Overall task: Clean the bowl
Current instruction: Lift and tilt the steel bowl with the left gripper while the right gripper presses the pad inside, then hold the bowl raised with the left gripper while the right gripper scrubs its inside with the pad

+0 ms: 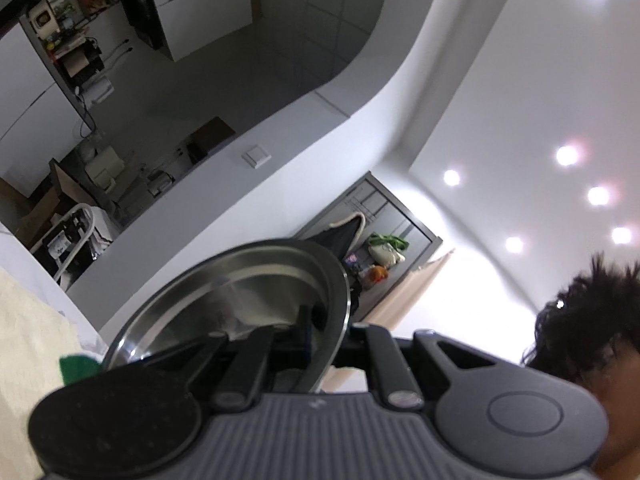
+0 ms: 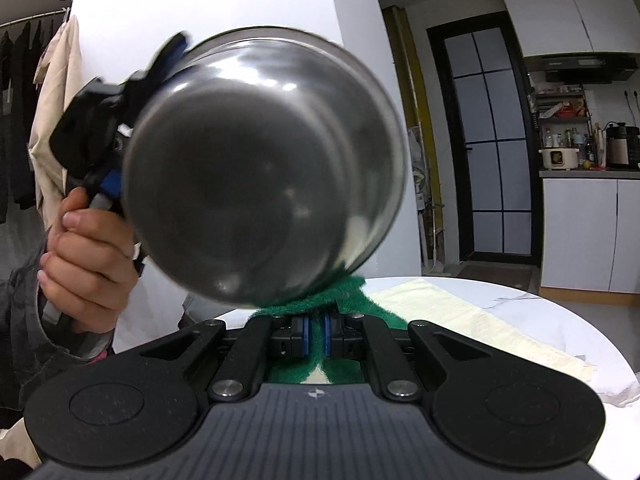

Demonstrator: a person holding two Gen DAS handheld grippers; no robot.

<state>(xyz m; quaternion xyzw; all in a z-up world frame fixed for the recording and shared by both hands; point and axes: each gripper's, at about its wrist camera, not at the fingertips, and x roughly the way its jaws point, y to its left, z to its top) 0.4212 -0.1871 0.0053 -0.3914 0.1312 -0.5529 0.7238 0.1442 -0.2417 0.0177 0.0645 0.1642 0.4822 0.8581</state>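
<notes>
Your right gripper [image 2: 316, 338] sits nearest its lens, its blue-padded jaws pinching a fold of green scouring cloth [image 2: 340, 292] so that the free part fans upward toward the work. That fan of cloth meets the lower outside of the stainless steel bowl [image 2: 264, 168], which you hold in the air above the near edge of the round white table [image 2: 540, 320], its rounded base turned toward the right camera. Held that way, the outer wall is open to the cloth, so the step in hand looks like scrubbing the outside. Your left gripper [image 1: 306, 330] is pressed together on the bowl's rim, one finger inside the polished hollow and one outside, and your left hand [image 2: 86, 252] on its handle tilts the bowl so the rim stays clear of the cloth. Farther out, a pale yellow mat [image 2: 460, 312] lies across the table, likely a place to set the bowl down. Gripping only the rim, the bowl may twist if you press hard.
</notes>
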